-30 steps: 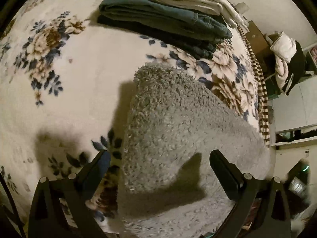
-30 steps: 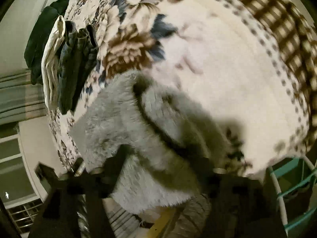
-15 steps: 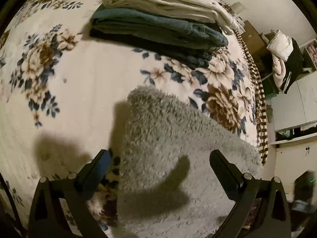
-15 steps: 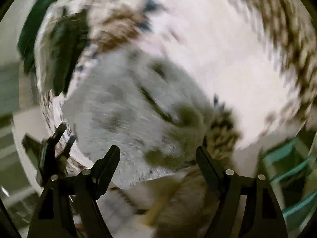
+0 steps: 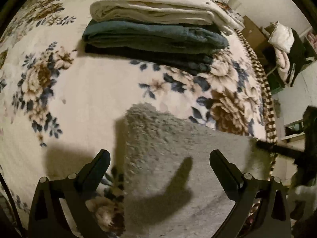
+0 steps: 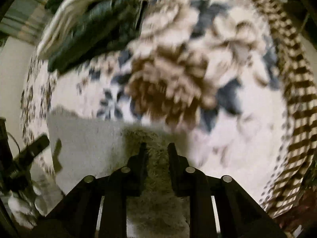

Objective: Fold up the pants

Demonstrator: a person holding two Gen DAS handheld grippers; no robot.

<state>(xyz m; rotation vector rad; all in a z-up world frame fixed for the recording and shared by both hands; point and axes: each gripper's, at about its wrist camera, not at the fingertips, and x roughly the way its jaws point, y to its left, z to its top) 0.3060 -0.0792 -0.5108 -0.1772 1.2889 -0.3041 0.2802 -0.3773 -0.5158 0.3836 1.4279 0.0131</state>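
The right gripper (image 6: 156, 148) has swung to the near right corner of the grey fleece pants (image 5: 178, 158) and its jaws have just been closing, pinching fleece; a fold looks imminent. The left gripper (image 5: 159, 163) hovers wide open above them, folded stack (image 5: 154, 29) at twelve o'clock; no containers visible

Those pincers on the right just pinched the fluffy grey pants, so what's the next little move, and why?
Probably lift that edge and carry it across. The right gripper has just been closing, with grey fleece pants between its jaws, while the left gripper hangs open above them, gripping nothing.
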